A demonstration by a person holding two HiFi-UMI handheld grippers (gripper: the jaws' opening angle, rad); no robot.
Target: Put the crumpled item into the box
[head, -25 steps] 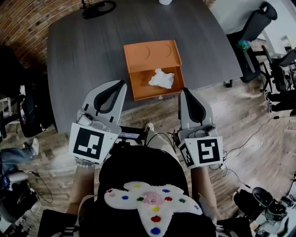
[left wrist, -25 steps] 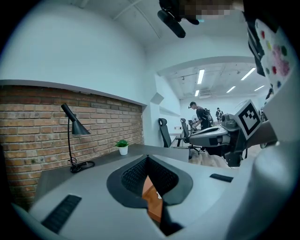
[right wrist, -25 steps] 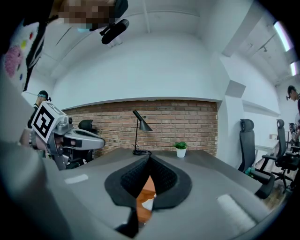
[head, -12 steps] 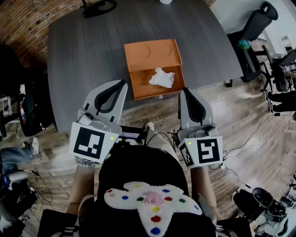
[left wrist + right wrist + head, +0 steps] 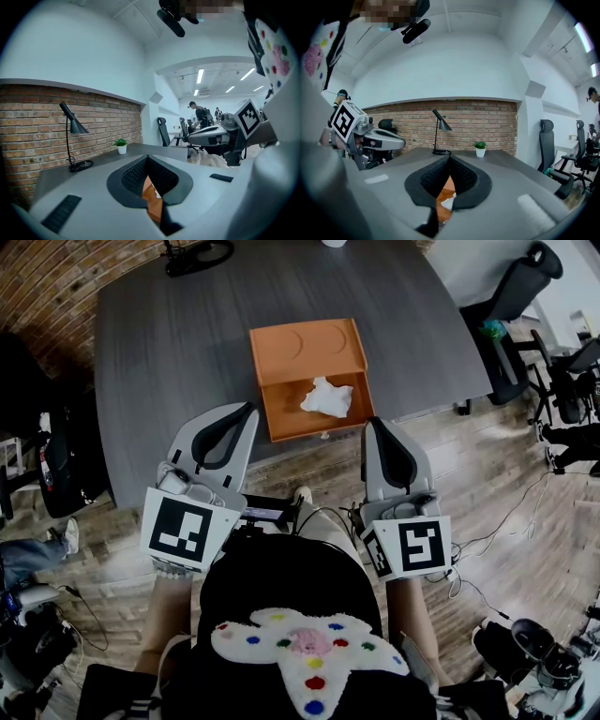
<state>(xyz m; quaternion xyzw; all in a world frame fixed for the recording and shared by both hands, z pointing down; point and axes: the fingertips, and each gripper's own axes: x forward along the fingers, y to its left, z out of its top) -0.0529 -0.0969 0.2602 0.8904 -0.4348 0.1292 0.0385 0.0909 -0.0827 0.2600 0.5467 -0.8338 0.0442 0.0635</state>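
An orange box (image 5: pixel 305 371) stands open near the front edge of the dark grey table (image 5: pixel 159 362), its lid folded back flat. A crumpled white item (image 5: pixel 327 397) lies inside the box's tray. My left gripper (image 5: pixel 247 410) hovers over the table edge just left of the box, jaws shut and empty. My right gripper (image 5: pixel 372 424) hangs off the table's edge just right of the box, also shut and empty. In the left gripper view the box (image 5: pixel 152 200) shows through the jaw gap. The right gripper view shows the box (image 5: pixel 448 183) and the white item (image 5: pixel 447 202) the same way.
A black desk lamp (image 5: pixel 199 255) and a small potted plant (image 5: pixel 335 243) stand at the table's far edge. Office chairs (image 5: pixel 518 282) stand to the right on the wooden floor, where cables trail. A person (image 5: pixel 202 115) stands far back in the left gripper view.
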